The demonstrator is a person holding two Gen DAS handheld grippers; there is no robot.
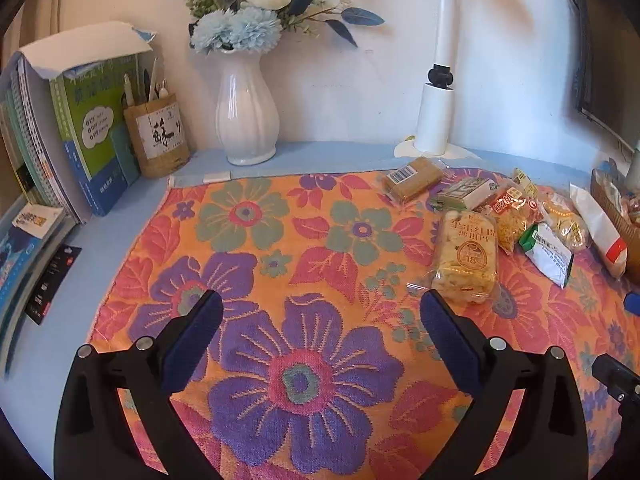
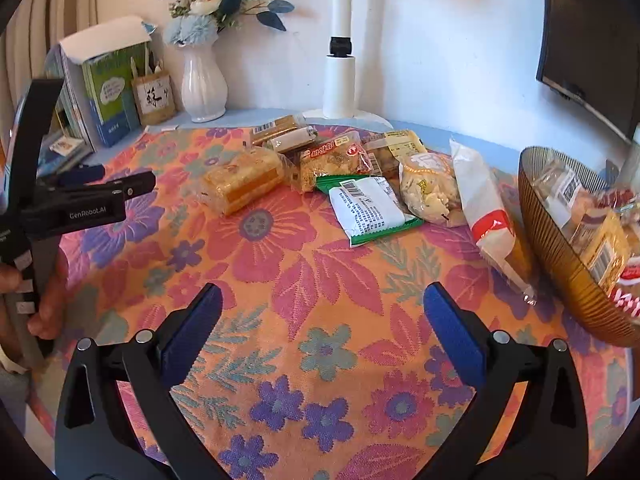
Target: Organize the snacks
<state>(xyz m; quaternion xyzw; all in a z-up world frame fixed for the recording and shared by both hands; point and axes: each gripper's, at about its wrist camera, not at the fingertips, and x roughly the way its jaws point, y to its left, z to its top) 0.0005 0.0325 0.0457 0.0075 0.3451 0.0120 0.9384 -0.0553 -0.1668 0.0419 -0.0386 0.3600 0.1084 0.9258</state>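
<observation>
Both my tools are empty. My left gripper [image 1: 322,312] has its jaws spread wide over the flowered cloth [image 1: 280,264], and my right gripper [image 2: 322,306] is spread the same way, holding nothing.

I judge the sorting to be partly done. The ribbed amber bowl [image 2: 560,256], at about 3 o'clock in my right wrist view, already holds several wrapped snacks, though I cannot count them. Most of the pile is still loose on the cloth, clustered from about 11 to 2 o'clock ahead of my right gripper.

The nearest loose piece to my left gripper is the rice cracker pack [image 1: 466,260], just beyond my right fingertip at about 1 o'clock. Its long axis runs roughly 12 to 6 in that view, printed face up.

In my right view:
- The green-and-white packet [image 2: 370,208] lies flat at about 12 o'clock, long axis running from 11 toward 5.
- The long white-and-red wrapped bar [image 2: 486,208] lies just beside the bowl, long axis from 12 toward 5, its near end by the bowl's foot.
- The red-labelled noodle snack [image 2: 336,160] and the brown wafer bars [image 2: 276,128] sit farther back toward the white lamp stand [image 2: 339,84].

I would probably take the white-and-red bar first, since it lies closest to the bowl.
</observation>
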